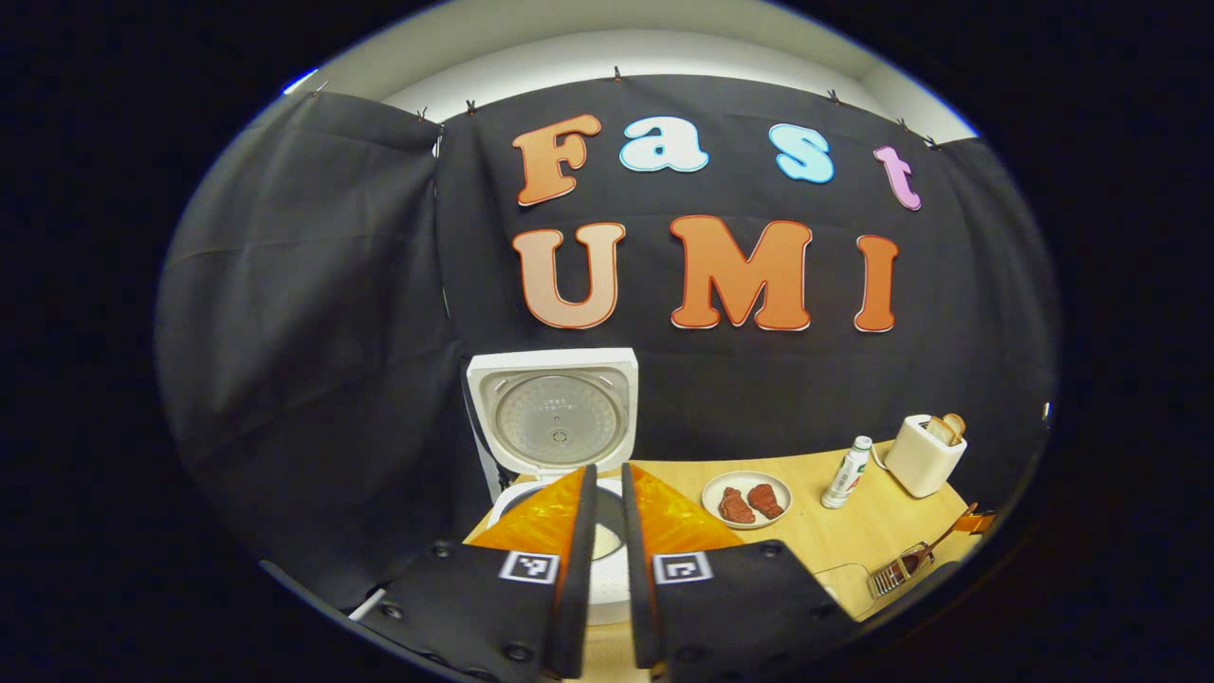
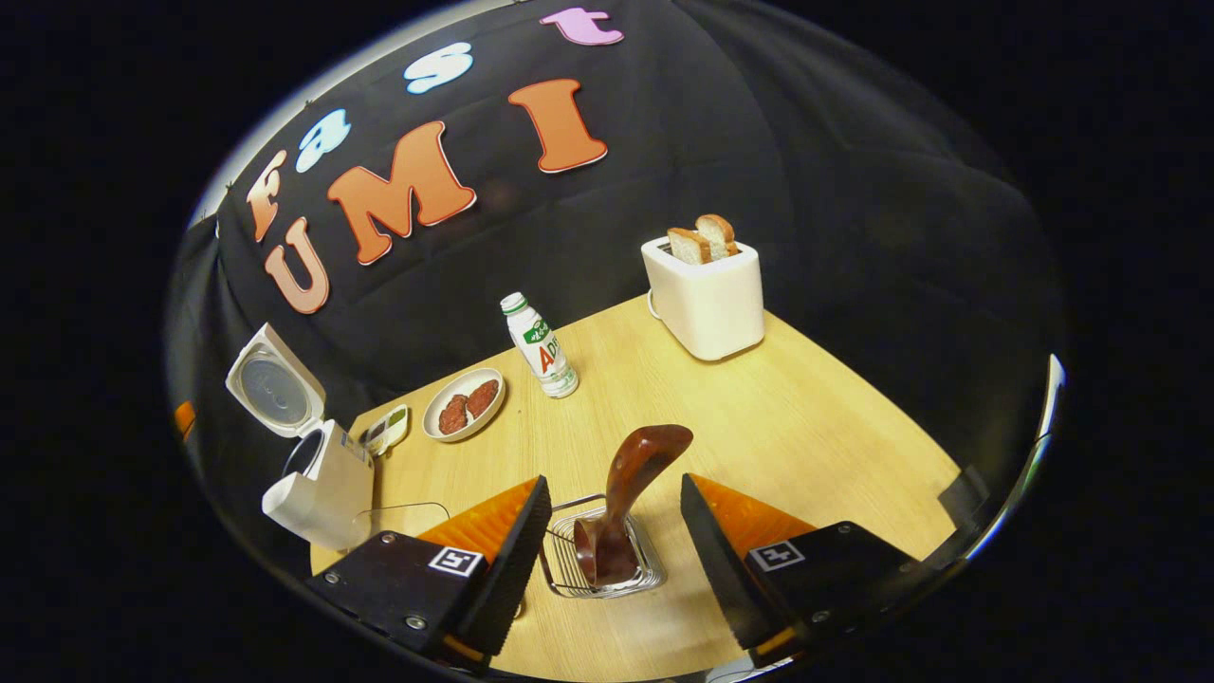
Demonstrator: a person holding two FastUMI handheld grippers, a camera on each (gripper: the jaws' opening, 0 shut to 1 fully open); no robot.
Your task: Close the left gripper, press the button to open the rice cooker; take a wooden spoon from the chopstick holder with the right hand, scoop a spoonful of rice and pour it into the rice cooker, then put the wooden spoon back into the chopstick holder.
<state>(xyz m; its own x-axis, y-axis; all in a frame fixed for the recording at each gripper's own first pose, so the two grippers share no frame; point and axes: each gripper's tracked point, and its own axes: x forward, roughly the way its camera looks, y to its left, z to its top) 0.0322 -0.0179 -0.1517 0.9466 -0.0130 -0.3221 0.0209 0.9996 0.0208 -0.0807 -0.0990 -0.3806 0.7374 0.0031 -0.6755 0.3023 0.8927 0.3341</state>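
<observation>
Brown and shiny, the wooden spoon stands in the wire chopstick holder on the pale wood table. Its bowl is down in the holder, partly hidden by the wires. The right gripper has its fingers spread wide, one on each side of the spoon, touching nothing.

The left gripper is clenched almost tight, with a thin gap and nothing between its fingers. Just past its tips sits the white rice cooker with its lid up. The fingers hide most of the pot, so what is inside is hard to make out.

The milk bottle has a green and red label, but the writing is too small to read. Near it are a plate of meat patties and a white toaster with two bread slices sticking up.
</observation>
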